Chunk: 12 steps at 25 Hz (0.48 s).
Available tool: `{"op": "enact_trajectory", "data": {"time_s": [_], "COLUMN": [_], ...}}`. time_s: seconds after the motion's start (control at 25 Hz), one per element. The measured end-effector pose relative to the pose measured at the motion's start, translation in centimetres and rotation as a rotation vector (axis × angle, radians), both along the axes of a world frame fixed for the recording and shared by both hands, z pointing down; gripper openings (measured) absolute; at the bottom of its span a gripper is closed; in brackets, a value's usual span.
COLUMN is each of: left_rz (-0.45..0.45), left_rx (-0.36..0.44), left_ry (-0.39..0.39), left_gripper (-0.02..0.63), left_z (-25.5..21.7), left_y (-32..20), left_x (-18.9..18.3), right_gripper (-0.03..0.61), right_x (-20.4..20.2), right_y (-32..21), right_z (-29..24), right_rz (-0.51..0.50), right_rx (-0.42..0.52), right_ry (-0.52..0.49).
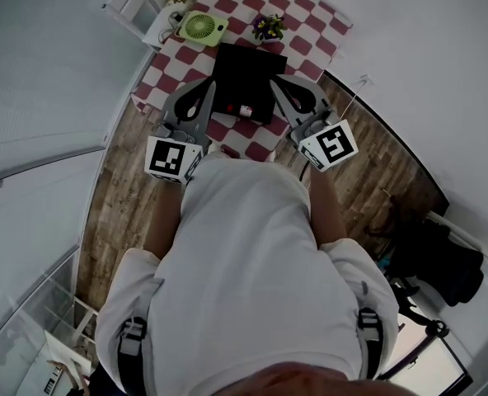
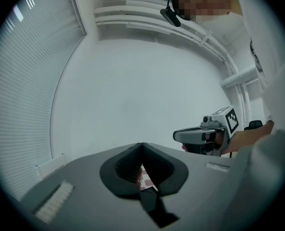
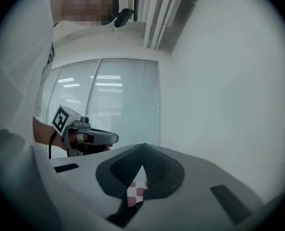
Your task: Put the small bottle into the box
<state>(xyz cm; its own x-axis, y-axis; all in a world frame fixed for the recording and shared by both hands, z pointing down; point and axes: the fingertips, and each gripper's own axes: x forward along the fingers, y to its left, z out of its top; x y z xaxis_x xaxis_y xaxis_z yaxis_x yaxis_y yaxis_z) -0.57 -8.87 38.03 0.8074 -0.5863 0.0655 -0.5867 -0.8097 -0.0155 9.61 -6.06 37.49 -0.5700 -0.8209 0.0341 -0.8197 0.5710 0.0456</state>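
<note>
Jaws of the left gripper (image 2: 142, 146) and the right gripper (image 3: 143, 147) are closed tip to tip and hold nothing. A small bottle (image 1: 243, 110) lies on its side inside the shallow black rectangular box (image 1: 248, 64), against the near wall, with its long axis left-right; cap end indistinct. Beyond are a checked cloth (image 1: 310, 25) and a round green fan (image 1: 202, 27).

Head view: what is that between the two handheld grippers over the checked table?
The black box lies between the left gripper and the right gripper, with the small bottle at its near edge. The head view shows this.
</note>
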Motion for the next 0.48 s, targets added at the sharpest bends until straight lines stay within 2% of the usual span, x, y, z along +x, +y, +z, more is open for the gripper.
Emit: {"op": "enact_trajectory", "data": {"time_s": [0.28,0.48], "left_rz": [0.016,0.033], "left_rx": [0.034,0.04], "left_ry": [0.013,0.027], "left_gripper": [0.002,0.002], "left_z": [-1.9,-2.5], "left_y": [-0.5,-0.4], "left_x": [1.0,1.9], "right_gripper": [0.002,0.0], "right_x": [1.3,2.0], "right_y": [-0.1,-0.5], "right_z": [-3.3,-3.8], "right_rz": [0.083,0.143], "right_rx": [0.101,0.116], "right_ry": [0.011,0.046]}}
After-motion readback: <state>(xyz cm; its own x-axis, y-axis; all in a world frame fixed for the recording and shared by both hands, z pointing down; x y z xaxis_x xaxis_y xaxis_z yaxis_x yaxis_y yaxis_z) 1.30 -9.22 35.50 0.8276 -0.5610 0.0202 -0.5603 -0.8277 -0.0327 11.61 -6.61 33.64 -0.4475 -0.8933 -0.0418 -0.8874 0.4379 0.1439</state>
